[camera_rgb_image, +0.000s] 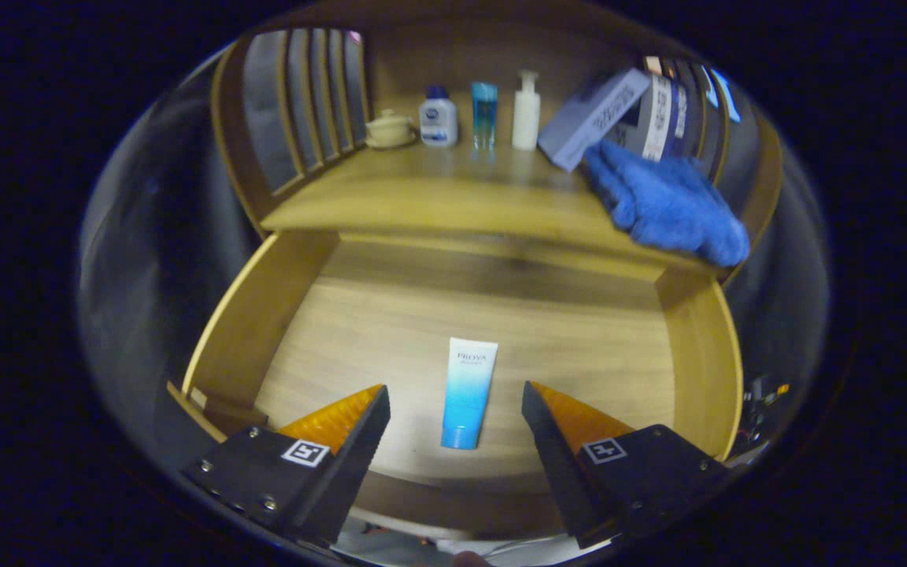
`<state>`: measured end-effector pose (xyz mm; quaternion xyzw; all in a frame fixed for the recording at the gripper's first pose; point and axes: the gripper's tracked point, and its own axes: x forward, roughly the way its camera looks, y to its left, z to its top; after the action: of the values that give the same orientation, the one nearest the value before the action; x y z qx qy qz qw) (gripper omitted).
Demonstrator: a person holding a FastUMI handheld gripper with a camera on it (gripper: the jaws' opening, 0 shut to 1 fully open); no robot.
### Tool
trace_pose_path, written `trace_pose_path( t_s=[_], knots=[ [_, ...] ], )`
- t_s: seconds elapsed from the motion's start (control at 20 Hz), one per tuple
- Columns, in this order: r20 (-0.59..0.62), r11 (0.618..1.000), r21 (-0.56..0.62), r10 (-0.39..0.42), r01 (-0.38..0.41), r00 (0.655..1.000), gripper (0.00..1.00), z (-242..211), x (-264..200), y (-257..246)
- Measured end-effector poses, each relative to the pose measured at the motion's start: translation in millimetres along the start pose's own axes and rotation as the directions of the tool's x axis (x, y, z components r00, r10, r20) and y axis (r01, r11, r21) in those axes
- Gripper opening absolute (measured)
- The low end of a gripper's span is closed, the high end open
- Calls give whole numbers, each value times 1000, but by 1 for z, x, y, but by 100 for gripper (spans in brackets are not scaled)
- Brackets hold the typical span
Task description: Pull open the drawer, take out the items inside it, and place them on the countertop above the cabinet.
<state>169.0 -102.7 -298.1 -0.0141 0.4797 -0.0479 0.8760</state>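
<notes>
Down on the open drawer (280,315) floor lies a blue-white tube (468,391), cap toward the gripper (453,398), whose fingers are spread wide either side without touching. Beyond the tube, bench (453,197) holds bottles (482,115), a blue towel (666,206), a box (591,118).

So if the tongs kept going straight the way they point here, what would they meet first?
Most likely the blue-and-white tube lying on the open drawer's floor. The tongs stand open with the tube in the gap between the fingers. Depth is unclear, so they may be above it.

A small lidded pot (389,127) stands beside a slatted wooden side panel (304,102).
</notes>
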Motion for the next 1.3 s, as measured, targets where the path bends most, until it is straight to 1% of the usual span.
trace_pose_path(
  t_s=[0.05, 0.15, 0.2, 0.3, 0.4, 0.45, 0.5, 0.55, 0.6, 0.65, 0.75, 0.8, 0.85, 0.95, 1.0, 1.15, 1.3],
  knots=[
    [-40, 1000, 16, -19, 20, 999, 100, -5, 12, -5],
    [-94, 998, -17, -63, 61, 994, 100, -12, 29, -15],
    [-137, 997, -32, -73, 69, 988, 100, -21, 32, -16],
    [-190, 997, -43, -64, 57, 980, 100, -32, 45, -15],
    [-251, 999, -21, -47, 43, 967, 100, -45, 51, -11],
    [-306, 998, -31, -53, 46, 950, 99, -57, 54, -10],
    [-283, 998, -32, -60, 53, 957, 86, -52, 59, -11],
    [-299, 999, -23, -40, 35, 953, 73, -51, 59, -7],
    [-292, 999, -10, -40, 39, 955, 57, -48, 64, -8],
    [-289, 999, -7, -41, 40, 956, 40, -52, 58, -10],
    [-281, 999, 3, -47, 50, 958, 40, -46, 60, -10],
    [-258, 998, 28, -42, 51, 965, 37, -41, 58, -10],
    [-238, 997, 58, -28, 43, 971, 37, -38, 55, -8],
    [-213, 992, 124, 22, 5, 977, 36, -36, 51, -3],
    [-187, 990, 136, 45, -20, 981, 36, -31, 48, 0],
    [-75, 988, 141, 67, -56, 995, 36, -19, 35, 2],
    [56, 982, 158, 93, -101, 994, 36, -4, 23, -3]
  ],
)
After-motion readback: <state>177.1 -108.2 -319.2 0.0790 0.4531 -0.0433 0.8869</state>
